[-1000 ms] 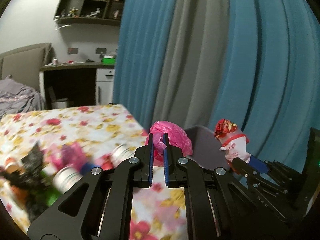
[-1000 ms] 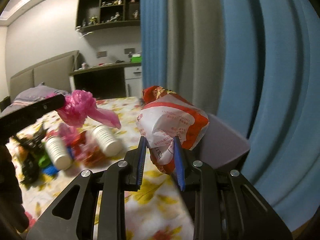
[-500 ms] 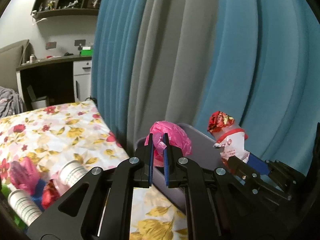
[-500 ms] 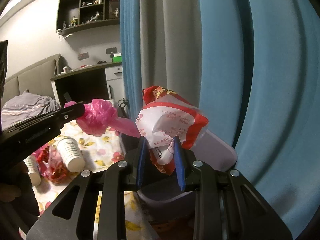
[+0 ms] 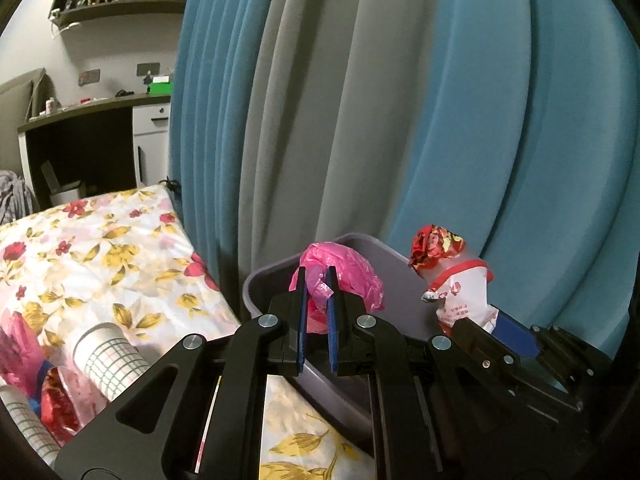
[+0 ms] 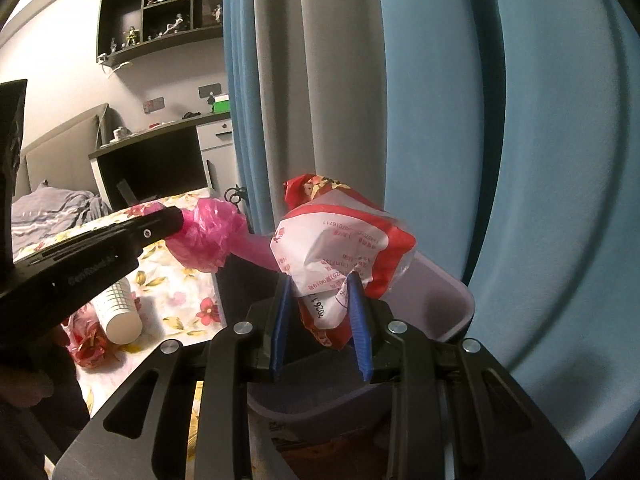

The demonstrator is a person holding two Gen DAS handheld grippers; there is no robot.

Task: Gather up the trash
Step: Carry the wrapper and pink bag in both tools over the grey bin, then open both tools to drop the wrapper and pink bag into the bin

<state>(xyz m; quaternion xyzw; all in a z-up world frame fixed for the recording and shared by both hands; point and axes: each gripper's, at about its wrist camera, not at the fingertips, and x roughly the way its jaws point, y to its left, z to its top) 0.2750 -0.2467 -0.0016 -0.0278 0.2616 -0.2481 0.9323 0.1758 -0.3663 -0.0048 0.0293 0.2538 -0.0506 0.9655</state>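
Closest in the left wrist view, the left gripper (image 5: 317, 280) is seen clamped on a crumpled pink plastic bag (image 5: 344, 276), a fold of which is pinched between the blue pads (image 5: 302, 320) while the bulk bulges just ahead of the tips and to their right. In the right wrist view, the right gripper (image 6: 319, 288) is closed on a red and white snack packet (image 6: 340, 248), which is held upright with its red top above the fingertips and its printed white face turned to the camera. Directly below and ahead of both tools a grey bin (image 5: 276, 280) is found, its open mouth lying under the pink bag and the packet; from the right tool its far rim (image 6: 460, 300) is seen beyond the packet. To the left of the left gripper, and lower, a floral bedspread (image 5: 80, 248) is spread out, on which a checked paper cup (image 5: 106, 360) and a red foil wrapper (image 5: 58, 404) are lying close together, with a second cup only partly seen at the edge. Just behind the bin, blue and grey curtains (image 5: 400, 100) are hung, and further off to the left a dark desk (image 5: 80, 128) and a wall shelf (image 6: 160, 16) of small figures are made out
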